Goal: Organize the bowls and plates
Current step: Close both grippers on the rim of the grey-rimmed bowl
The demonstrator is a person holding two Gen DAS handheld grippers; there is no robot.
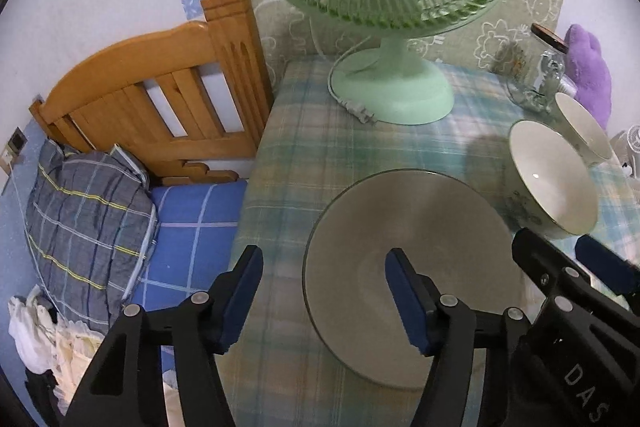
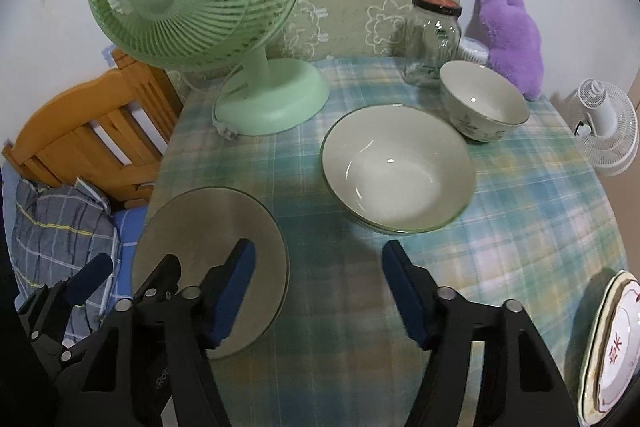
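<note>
One grey plate (image 2: 208, 227), two bowls (image 2: 396, 163), stacked plates (image 2: 612, 343)

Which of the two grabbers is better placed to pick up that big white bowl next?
Probably the right gripper: the big white bowl lies just ahead of its open jaws. The left gripper hangs at the edge of the grey plate, with the bowl off to its side.

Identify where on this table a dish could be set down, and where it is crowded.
Free: the checked cloth between the large bowl and the stacked plates. Crowded: the back, with green fan, jar and small bowl.
</note>
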